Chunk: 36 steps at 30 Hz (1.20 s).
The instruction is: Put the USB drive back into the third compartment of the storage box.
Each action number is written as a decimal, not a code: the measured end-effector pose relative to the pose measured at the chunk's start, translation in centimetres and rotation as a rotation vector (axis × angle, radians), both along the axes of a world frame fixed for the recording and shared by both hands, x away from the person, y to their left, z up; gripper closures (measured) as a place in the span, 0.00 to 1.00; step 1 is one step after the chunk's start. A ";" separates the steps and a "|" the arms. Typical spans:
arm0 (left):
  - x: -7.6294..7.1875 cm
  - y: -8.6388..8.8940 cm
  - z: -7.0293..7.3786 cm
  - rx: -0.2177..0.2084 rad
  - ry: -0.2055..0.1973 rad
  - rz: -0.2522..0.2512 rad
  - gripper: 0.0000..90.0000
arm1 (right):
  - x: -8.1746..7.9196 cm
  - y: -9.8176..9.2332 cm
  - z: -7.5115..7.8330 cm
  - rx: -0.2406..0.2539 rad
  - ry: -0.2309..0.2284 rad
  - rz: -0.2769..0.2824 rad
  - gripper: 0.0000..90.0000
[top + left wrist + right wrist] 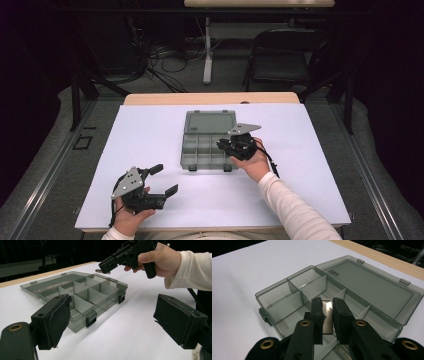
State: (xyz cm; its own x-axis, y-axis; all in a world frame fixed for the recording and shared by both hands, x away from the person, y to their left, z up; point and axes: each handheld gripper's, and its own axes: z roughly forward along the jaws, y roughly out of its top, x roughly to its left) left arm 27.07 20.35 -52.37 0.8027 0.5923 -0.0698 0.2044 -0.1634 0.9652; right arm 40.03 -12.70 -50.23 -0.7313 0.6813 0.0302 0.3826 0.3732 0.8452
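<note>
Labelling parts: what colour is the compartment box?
Translucent smoky grey plastic compartment box with black latches, clearest in the right gripper view.

The desk (150,150) has a white top with a strip of pale wood showing along its far edge. Directly on it, near the middle and slightly toward the far side, lies an open compartment box (200,152) of smoky grey see-through plastic. Its lid (210,122) is folded back flat on the white surface toward the far edge. Thin dividers split the tray into small cells, and two dark latches sit on its near wall.
</note>
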 end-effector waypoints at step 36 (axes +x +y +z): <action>0.1 0.0 -0.1 -0.002 0.004 -0.007 0.15 | 3.5 1.5 -2.2 -0.061 0.029 -0.052 0.88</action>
State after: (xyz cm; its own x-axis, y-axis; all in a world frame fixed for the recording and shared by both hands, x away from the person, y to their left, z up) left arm 27.15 20.35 -52.42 0.8066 0.5865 -0.0743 0.2074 -0.1631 0.9646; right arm 43.52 -11.23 -52.39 -0.6940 0.7199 0.0085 0.4271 0.4022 0.8099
